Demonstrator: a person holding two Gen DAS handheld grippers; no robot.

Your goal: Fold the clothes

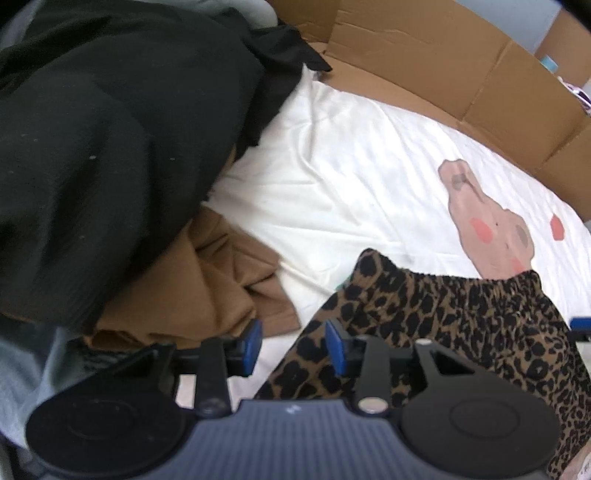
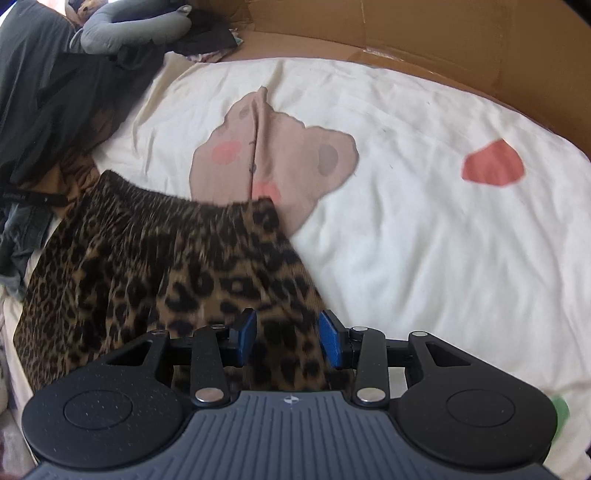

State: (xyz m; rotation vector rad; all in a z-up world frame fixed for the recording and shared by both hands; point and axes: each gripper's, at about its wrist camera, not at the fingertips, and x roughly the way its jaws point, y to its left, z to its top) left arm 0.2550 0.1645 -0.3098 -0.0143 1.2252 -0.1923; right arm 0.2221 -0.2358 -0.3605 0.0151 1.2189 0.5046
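- On the white sheet [image 2: 424, 240], with its bear print [image 2: 280, 155] and red patch [image 2: 493, 164], my leopard-print garment [image 2: 155, 266] lies spread, its gathered waistband at the far edge and overlapping the near part of the bear.
- My right gripper [image 2: 288, 338] hangs over the garment's near right corner. A fold of the leopard cloth runs up between its blue pads [image 2: 329, 341], but I cannot tell whether the half-parted jaws actually pinch it.
- In the left wrist view, my left gripper [image 1: 293, 345] sits at the garment's left edge [image 1: 443, 332]. The right pad [image 1: 334, 349] touches or just overlaps the cloth's edge, while the gap between the pads shows bare sheet; the jaws stand partly apart, holding nothing.
- To the left of that gripper, a brown garment [image 1: 221, 284] lies crumpled under a big black garment [image 1: 110, 147].
- A cardboard wall [image 1: 461, 62] borders the far side of the sheet.
- Far left in the right wrist view, a grey stuffed shape [image 2: 136, 29] rests on dark clothes.
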